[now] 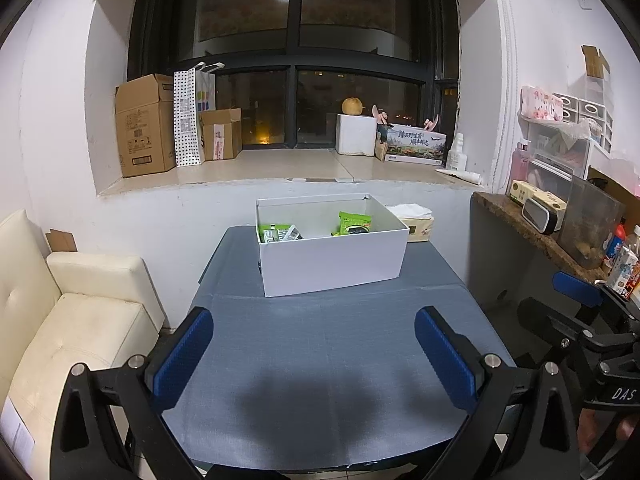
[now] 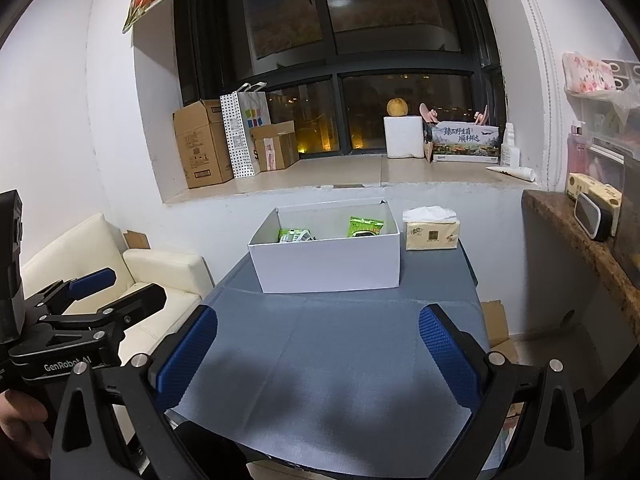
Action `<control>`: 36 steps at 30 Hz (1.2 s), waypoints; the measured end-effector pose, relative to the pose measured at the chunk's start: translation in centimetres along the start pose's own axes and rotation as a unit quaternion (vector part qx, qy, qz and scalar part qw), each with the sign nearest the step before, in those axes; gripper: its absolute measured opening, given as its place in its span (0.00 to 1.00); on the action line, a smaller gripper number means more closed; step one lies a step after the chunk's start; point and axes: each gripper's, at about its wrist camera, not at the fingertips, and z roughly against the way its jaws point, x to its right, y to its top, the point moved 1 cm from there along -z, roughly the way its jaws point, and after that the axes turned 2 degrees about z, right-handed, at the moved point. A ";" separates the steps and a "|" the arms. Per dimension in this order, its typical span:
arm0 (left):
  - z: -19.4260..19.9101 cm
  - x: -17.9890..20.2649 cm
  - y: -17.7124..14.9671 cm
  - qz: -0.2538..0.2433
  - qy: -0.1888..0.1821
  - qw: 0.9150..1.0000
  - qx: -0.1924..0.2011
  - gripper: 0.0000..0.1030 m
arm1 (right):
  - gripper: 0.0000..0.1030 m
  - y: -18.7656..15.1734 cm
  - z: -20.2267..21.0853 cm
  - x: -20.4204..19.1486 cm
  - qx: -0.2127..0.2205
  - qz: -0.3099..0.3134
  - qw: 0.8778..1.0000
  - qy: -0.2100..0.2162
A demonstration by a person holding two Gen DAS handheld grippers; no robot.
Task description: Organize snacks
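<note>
Green snack packets inside white box

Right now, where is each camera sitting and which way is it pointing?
Left wrist: on the left gripper, facing the white box on the table; its open fingers show, the right gripper at the right edge.
Right wrist: on the right gripper, facing the same box; the left gripper shows at left.
Shared: box, table, tissue pack, window sill.

Dim indoor light from overhead, glare on the dark window, soft shadows on the tablecloth, edges fisheye-bent.
</note>
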 end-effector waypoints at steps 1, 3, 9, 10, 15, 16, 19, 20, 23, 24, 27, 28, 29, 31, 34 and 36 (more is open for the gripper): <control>0.0 0.0 0.0 0.000 -0.001 1.000 0.000 1.00 | 1.00 0.0 0.0 0.0 0.000 0.000 1.000 0.001; 0.1 0.0 0.0 0.000 -0.002 1.000 0.001 1.00 | 1.00 0.0 0.2 -0.1 0.001 0.000 1.000 0.002; 0.2 0.2 0.0 0.000 -0.003 1.000 0.000 1.00 | 1.00 -0.1 0.3 -0.3 0.002 0.002 1.000 0.004; 0.2 0.2 0.0 0.001 -0.002 1.000 0.000 1.00 | 1.00 -0.1 0.2 -0.3 0.001 0.002 1.000 0.004; 0.3 0.1 -0.1 0.004 -0.004 1.000 -0.001 1.00 | 1.00 -0.2 0.2 -0.3 -0.001 0.002 1.000 0.004; 0.3 0.1 -0.1 0.005 -0.005 1.000 -0.002 1.00 | 1.00 -0.2 0.2 -0.3 -0.001 0.002 1.000 0.004; 0.2 0.0 -0.1 0.006 -0.005 1.000 -0.003 1.00 | 1.00 -0.2 0.2 -0.2 -0.002 0.002 1.000 0.005; 0.1 0.0 -0.1 0.007 -0.005 1.000 -0.003 1.00 | 1.00 -0.2 0.2 -0.2 -0.002 0.002 1.000 0.004; 0.0 -0.1 -0.1 0.007 -0.005 1.000 -0.005 1.00 | 1.00 -0.3 0.1 -0.3 -0.004 0.003 1.000 0.004; 0.0 -0.1 -0.1 0.007 -0.005 1.000 -0.005 1.00 | 1.00 -0.3 0.1 -0.4 -0.004 0.003 1.000 0.004; -0.1 -0.1 -0.2 0.008 -0.005 1.000 -0.007 1.00 | 1.00 -0.4 0.1 -0.4 -0.005 0.002 1.000 0.002; -0.2 -0.2 -0.2 0.008 -0.006 1.000 -0.007 1.00 | 1.00 -0.4 0.1 -0.4 -0.007 0.002 1.000 0.002; -0.2 -0.1 -0.2 0.009 -0.005 1.000 -0.008 1.00 | 1.00 -0.4 0.0 -0.4 -0.007 0.002 1.000 0.002; -0.1 -0.1 -0.3 0.009 -0.005 1.000 -0.008 1.00 | 1.00 -0.5 0.1 -0.4 -0.008 0.002 1.000 0.002; -0.1 -0.1 -0.3 0.009 -0.004 1.000 -0.007 1.00 | 1.00 -0.5 0.1 -0.4 -0.007 0.002 1.000 0.002; -0.1 -0.1 -0.3 0.010 -0.005 1.000 -0.008 1.00 | 1.00 -0.5 0.1 -0.4 -0.007 0.003 1.000 0.002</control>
